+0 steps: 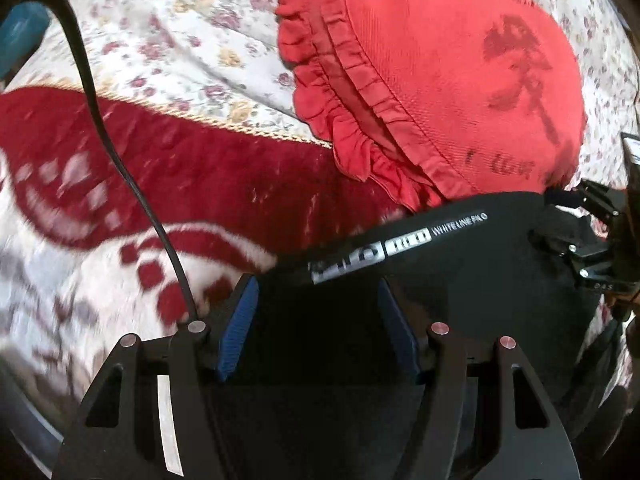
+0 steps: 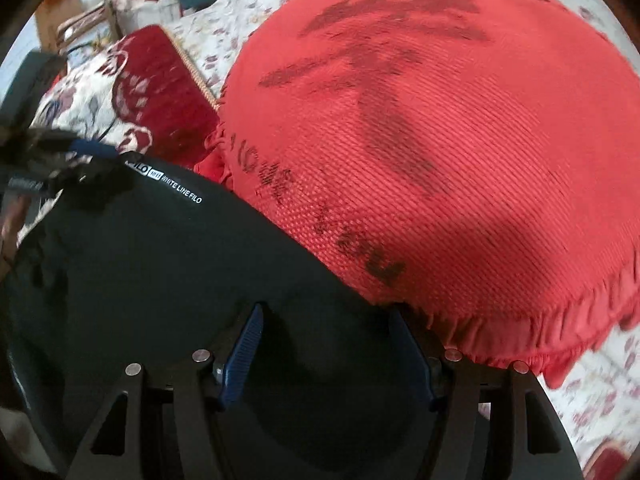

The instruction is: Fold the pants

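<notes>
Left gripper (image 1: 316, 320) nearest in its own view: jaws spread wide, black pants (image 1: 460, 272) running between the blue pads (image 1: 242, 320). Cloth too dark to tell whether the pads press it or just straddle it, so can't call it a grip. Right gripper (image 2: 328, 348) likewise: jaws about half open, black cloth filling the gap, contact not readable.

Pants lie bunched on the bed, waistband with white lettering (image 1: 400, 244) facing up, the far edge touching and partly overlapping the red ruffled pillow (image 1: 440, 80). Both grippers sit at the near edge of the garment, one toward each side, probably so the cloth can be taken at two points and stretched flat or carried over in one fold. Judging by the lumpy heap, folding is at an early stage.

Black cable (image 1: 132, 168) loops across the left view, over the red-and-white blanket (image 1: 120, 184), clear of the pants. Farther back the floral bedsheet (image 1: 180, 40) carries everything. The pillow crowds the pants; a fold toward it could snag the ruffle.
</notes>
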Tool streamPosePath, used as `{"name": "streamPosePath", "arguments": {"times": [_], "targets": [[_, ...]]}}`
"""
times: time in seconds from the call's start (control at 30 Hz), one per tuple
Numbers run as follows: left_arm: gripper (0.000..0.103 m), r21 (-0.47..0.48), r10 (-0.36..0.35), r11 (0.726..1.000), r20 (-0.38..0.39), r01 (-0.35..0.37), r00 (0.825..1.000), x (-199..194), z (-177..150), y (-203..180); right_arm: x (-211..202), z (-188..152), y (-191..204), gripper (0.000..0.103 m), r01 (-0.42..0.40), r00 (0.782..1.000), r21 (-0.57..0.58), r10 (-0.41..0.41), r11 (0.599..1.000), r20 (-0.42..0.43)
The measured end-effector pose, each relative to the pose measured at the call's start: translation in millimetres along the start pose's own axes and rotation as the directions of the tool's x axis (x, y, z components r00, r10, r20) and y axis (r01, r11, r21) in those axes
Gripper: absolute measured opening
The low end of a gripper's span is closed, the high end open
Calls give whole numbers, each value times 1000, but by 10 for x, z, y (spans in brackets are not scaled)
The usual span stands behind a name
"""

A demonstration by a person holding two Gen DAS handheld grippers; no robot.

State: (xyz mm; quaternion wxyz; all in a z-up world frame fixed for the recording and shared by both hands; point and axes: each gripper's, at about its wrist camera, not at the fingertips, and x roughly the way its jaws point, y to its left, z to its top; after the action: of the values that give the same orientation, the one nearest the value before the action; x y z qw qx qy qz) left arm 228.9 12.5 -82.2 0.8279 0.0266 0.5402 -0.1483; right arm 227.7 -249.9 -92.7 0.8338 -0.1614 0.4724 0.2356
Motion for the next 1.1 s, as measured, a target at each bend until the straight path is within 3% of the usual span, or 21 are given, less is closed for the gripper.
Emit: {"name": "streamPosePath", "arguments": {"times": [0.1, 0.13, 0.2, 0.23, 0.27, 0.3, 0.33, 0.37, 0.4, 0.53, 0.67, 0.8, 1.03, 1.1], "targets": [[68, 52, 2, 999, -23, -1, 1000, 127, 86, -58, -51, -12, -15, 30, -4, 1000, 6, 4, 1000, 16], [73, 70, 1, 998, -24, 0, 1000, 144, 106, -79, -85, -17, -18, 27, -3, 1000, 7, 3, 1000, 24], [73, 104, 0, 995, -36, 3, 999, 192, 141, -129, -173, -41, 17, 19, 7, 999, 3, -7, 1000, 40], [70, 115, 0, 993, -33, 4, 999, 205, 146, -151, -217, -66, 36, 17, 16, 999, 0, -16, 1000, 43], [60, 126, -11, 992, -33, 15, 999, 214, 146, -176, -284, -82, 76, 12, 27, 998, -5, -27, 1000, 50], [58, 136, -13, 991, -28, 17, 1000, 198, 136, -209, -377, -96, 123, 9, 19, 998, -9, -18, 1000, 67], [50, 144, -1, 990, -17, 3, 1000, 173, 125, -236, -458, -120, 162, 8, 8, 997, -10, -7, 1000, 82], [32, 154, 8, 988, -2, -8, 1000, 113, 99, -265, -570, -139, 204, 8, 5, 995, -17, -3, 1000, 102], [27, 152, 5, 988, 6, -6, 1000, 58, 78, -274, -700, -156, 270, 8, 13, 993, -36, -9, 999, 121], [27, 136, -27, 990, 35, 22, 999, -177, -5, -252, -868, -178, 336, 7, 34, 992, -55, -27, 998, 120], [21, 147, -12, 989, 64, 3, 998, -344, -71, -341, -1029, -225, 358, 7, 5, 992, -25, -2, 1000, 124], [20, 179, -18, 984, 105, -1, 994, -615, -307, -436, -1389, -478, 467, 7, -52, 983, 9, 50, 999, 178], [20, 191, -120, 978, 206, 80, 971, -1254, -952, -474, -2125, -1316, 923, 7, -147, 961, 61, 128, 987, 245], [20, 171, -148, 979, 214, 112, 966, -1387, -1237, -493, -2184, -1642, 1022, 4, -223, 951, 124, 188, 967, 247]]}}
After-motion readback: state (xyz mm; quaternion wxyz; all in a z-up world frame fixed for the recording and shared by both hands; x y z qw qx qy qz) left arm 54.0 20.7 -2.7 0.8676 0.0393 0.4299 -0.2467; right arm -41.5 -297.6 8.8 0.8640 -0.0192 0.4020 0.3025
